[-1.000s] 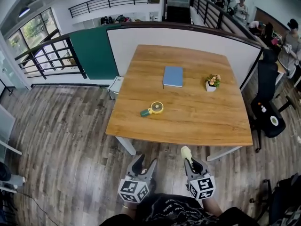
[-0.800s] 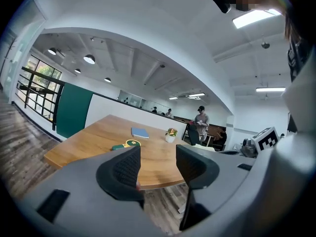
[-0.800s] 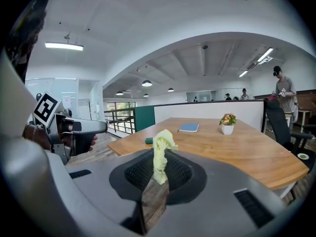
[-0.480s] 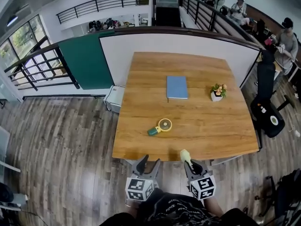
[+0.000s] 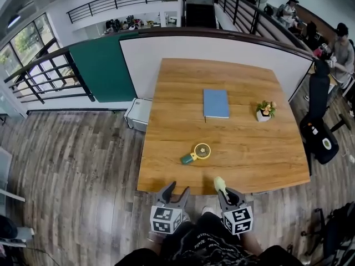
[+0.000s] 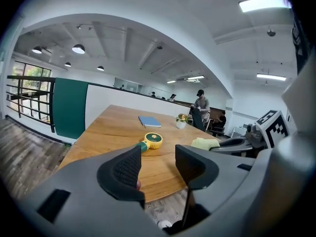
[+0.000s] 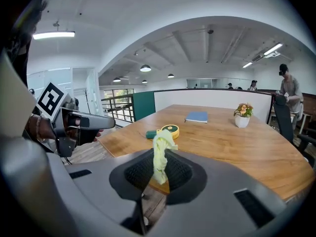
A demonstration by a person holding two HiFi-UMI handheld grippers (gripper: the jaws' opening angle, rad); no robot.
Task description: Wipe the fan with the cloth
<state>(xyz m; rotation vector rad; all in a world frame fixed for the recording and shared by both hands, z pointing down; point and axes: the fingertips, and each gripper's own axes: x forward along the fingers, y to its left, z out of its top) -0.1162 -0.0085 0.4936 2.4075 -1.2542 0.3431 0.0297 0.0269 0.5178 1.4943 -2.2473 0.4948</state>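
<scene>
A small yellow hand fan (image 5: 198, 152) with a green handle lies flat on the wooden table (image 5: 260, 170), near its front edge; it also shows in the left gripper view as the fan (image 6: 151, 141) and in the right gripper view as the fan (image 7: 167, 131). My right gripper (image 5: 223, 189) is shut on a pale yellow cloth (image 7: 161, 154), whose free end (image 5: 219, 182) sticks up above the table's front edge. My left gripper (image 5: 172, 192) stands open and empty, just short of that edge. Both grippers sit well in front of the fan.
A blue notebook (image 5: 216, 103) lies at mid-table and a small potted plant (image 5: 264, 111) toward the right side. A black office chair (image 5: 318, 126) stands right of the table, a white partition (image 5: 183, 49) behind it. People sit in the far background.
The table and fan have come closer and lower in the head view as both grippers advanced to the table's front edge. The cloth stays gripped in the right gripper.
</scene>
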